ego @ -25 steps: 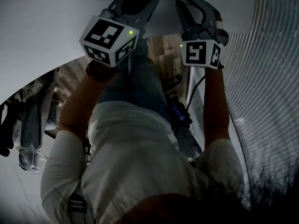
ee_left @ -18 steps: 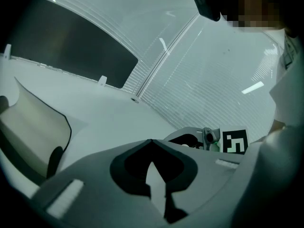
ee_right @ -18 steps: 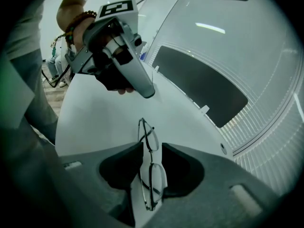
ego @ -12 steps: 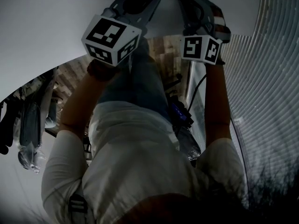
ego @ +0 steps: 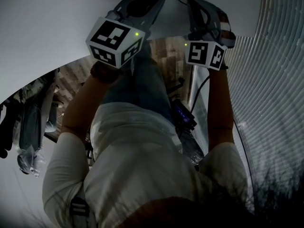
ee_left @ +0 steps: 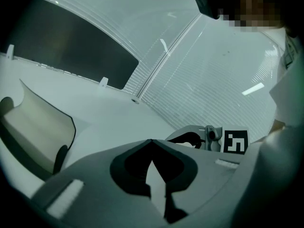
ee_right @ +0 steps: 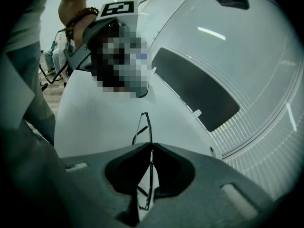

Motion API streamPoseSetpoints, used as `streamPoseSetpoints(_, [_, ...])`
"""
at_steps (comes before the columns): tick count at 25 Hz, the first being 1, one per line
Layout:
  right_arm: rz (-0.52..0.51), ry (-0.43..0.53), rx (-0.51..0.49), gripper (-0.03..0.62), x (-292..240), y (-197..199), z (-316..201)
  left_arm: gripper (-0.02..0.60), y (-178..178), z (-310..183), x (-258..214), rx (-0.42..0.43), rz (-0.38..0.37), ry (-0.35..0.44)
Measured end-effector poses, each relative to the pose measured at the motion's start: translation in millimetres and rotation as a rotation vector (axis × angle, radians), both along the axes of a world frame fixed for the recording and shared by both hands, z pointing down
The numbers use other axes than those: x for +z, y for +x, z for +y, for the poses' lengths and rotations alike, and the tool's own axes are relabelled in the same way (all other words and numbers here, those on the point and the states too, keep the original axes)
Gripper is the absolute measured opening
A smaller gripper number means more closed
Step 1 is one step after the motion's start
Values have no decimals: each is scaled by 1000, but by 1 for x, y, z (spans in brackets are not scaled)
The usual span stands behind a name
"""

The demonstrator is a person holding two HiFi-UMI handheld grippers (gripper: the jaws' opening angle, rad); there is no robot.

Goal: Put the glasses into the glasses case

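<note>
Jaws of the right gripper point(ee_right: 152, 147) are closing, nearly shut now, on the thin glasses point(ee_right: 147, 127) lying on the white table point(ee_right: 95, 122), so the pick-up begins, while the left gripper point(ee_left: 151, 142) waits shut and empty beside the open glasses case point(ee_left: 40, 127).

White tabletop point(ee_left: 109, 113) spreads ahead of the left gripper point(ee_left: 151, 142); beyond, a dark panel point(ee_left: 71, 46) and ribbed white surface point(ee_left: 213, 80); wood-plank floor point(ego: 166, 53) below.
</note>
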State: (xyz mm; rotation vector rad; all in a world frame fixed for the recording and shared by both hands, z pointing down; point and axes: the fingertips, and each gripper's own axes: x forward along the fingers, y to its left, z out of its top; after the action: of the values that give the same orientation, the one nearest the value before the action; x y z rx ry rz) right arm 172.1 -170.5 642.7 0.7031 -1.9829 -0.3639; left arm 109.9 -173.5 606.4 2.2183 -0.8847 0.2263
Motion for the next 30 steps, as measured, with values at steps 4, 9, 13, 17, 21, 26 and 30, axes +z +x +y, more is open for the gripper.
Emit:
streamPoseSetpoints(4, [-8, 20, 5, 18, -17, 3, 1, 0, 5, -2, -14, 3, 2, 23])
streamPoseSetpoints(9, [-11, 68, 28, 18, -61, 7, 2, 0, 10, -3, -50, 8, 23, 68])
streamPoseSetpoints(13, [13, 91, 72, 18, -93, 20, 15, 0, 14, 7, -77, 11, 45, 89])
streamPoseSetpoints(17, [6, 102, 88, 18, -104, 20, 18, 0, 11, 10, -84, 14, 43, 105])
streamPoseSetpoints(21, [-10, 109, 62, 18, -106, 8, 13, 0, 3, 6, -85, -4, 30, 122])
streamPoseSetpoints(26, [-28, 111, 13, 18, -118, -22, 10, 0, -27, 3, -97, -64, 14, 137])
streamPoseSetpoints(30, [-55, 101, -45, 18, -116, -59, 5, 0, -64, 3, -95, -135, -9, 143])
